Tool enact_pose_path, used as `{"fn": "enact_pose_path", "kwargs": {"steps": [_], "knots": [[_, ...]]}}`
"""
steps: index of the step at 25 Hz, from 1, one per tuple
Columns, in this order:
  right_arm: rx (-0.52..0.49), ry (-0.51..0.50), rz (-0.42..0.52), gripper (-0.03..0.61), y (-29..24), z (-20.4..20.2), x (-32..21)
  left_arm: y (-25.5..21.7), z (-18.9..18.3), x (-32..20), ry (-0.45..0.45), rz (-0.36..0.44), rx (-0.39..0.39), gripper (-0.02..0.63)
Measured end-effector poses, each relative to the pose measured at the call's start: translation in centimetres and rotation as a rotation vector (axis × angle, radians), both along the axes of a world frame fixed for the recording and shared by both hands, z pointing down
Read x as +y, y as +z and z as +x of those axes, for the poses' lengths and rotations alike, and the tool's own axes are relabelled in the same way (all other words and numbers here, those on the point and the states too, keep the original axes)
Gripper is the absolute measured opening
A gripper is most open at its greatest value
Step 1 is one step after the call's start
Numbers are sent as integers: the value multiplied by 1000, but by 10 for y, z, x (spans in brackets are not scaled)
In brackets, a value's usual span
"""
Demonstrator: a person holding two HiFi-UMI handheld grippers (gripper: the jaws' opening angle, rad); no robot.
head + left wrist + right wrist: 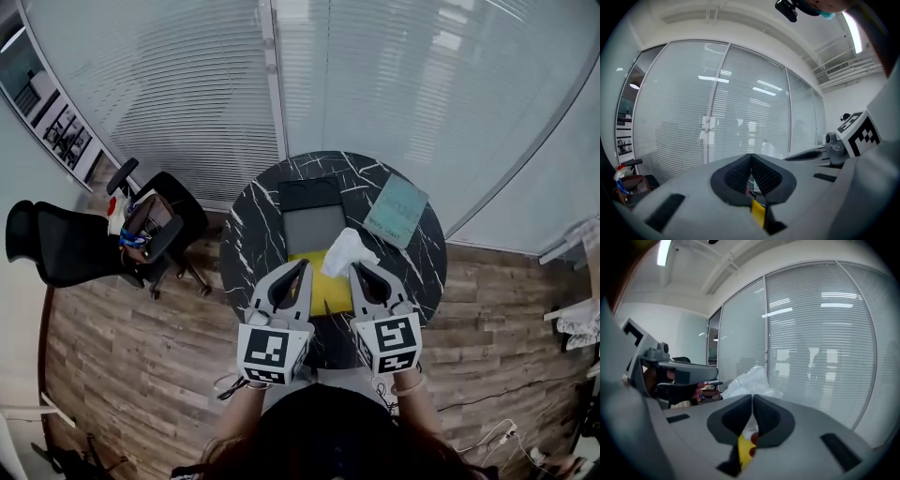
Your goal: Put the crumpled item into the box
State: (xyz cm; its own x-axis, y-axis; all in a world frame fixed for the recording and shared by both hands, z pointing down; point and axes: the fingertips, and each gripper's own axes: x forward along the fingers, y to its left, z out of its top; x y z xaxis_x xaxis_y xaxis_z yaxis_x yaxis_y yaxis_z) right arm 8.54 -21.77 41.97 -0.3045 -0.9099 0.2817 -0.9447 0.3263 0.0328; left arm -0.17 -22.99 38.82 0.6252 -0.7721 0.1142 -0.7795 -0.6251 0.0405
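Right gripper is pinching only an edge of the white crumpled wad beside the dark open box, so it might slip; left gripper is closed and empty.

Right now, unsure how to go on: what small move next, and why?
Probably carry the wad forward over the box: the right gripper looks shut on it, and it hangs at the box's near right corner, not over the opening.

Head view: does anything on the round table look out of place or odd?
Only the white crumpled item: it is pinched at the right gripper's tip, by the box rather than in it. Nothing looks spilled or broken.
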Motion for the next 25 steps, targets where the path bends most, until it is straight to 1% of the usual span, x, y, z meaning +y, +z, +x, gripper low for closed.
{"fn": "enact_pose_path", "kwargs": {"steps": [4, 15, 25], "knots": [[29, -38, -23, 29, 11, -2, -8, 2, -2, -4, -13, -4, -16, 26], [90, -137, -85, 29, 43, -16, -26, 6, -3, -15, -37, -10, -20, 26], [136, -194, -138, 29, 75, -19, -38, 10, 2, -25, -43, -16, -25, 26]]}}
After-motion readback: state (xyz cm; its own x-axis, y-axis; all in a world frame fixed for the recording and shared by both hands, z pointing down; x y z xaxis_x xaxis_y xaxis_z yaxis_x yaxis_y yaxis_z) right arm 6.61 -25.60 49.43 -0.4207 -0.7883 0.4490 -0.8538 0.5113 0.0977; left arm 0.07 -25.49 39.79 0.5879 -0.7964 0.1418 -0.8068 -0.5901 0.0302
